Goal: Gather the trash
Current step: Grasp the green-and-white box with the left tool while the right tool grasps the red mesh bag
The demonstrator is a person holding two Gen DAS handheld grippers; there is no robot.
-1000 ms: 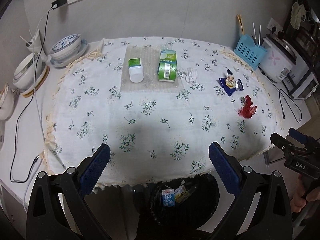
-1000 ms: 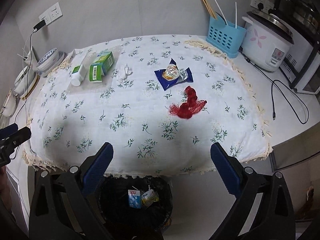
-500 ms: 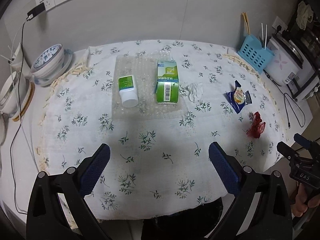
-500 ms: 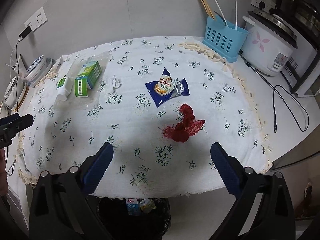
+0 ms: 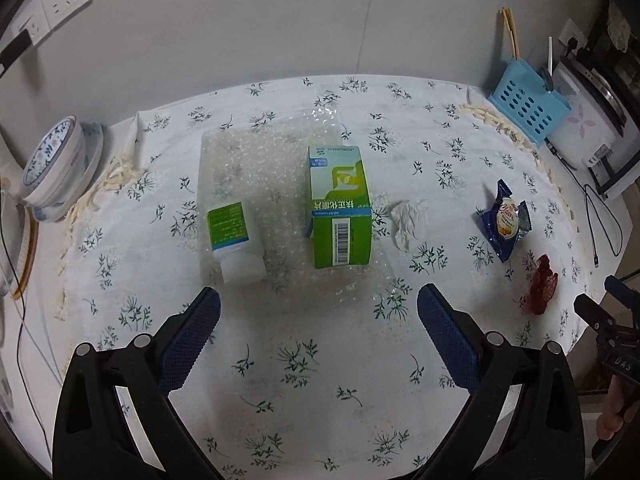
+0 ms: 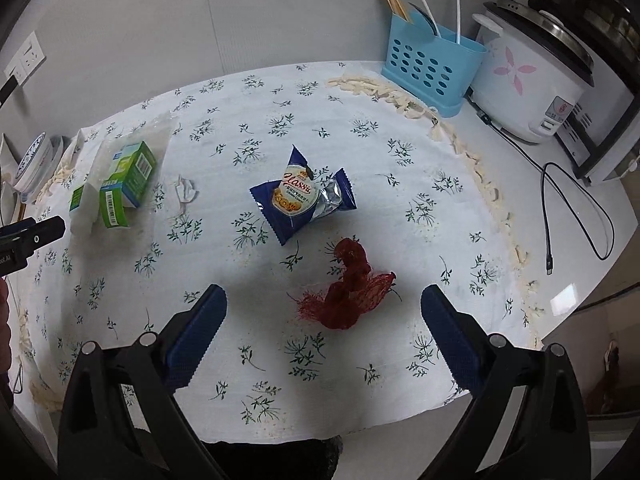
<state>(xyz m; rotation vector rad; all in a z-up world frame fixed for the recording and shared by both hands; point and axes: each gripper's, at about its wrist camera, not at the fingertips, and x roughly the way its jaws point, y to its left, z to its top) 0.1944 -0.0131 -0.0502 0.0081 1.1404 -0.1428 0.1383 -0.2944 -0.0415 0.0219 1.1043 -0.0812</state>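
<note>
On the floral tablecloth lie a green carton [image 5: 339,211] and a white bottle with a green label [image 5: 235,240], both on a sheet of bubble wrap [image 5: 256,168]. Right of them are a crumpled tissue [image 5: 408,222], a blue snack wrapper [image 6: 302,196] and a red mesh net [image 6: 348,292]. My left gripper [image 5: 318,320] hangs open just short of the carton and bottle. My right gripper [image 6: 322,320] is open, with the red net lying between its fingers' line. Nothing is held.
A blue utensil holder [image 6: 430,66] and a rice cooker [image 6: 532,80] stand at the back right, with a black cable [image 6: 576,216] on the counter. Stacked bowls [image 5: 56,164] sit at the far left. A dark bin's rim [image 6: 276,460] shows below the table's front edge.
Both grippers have moved forward over the table; the trash items appear larger and closer. The bin has slipped almost out of view below. Both stay open.
</note>
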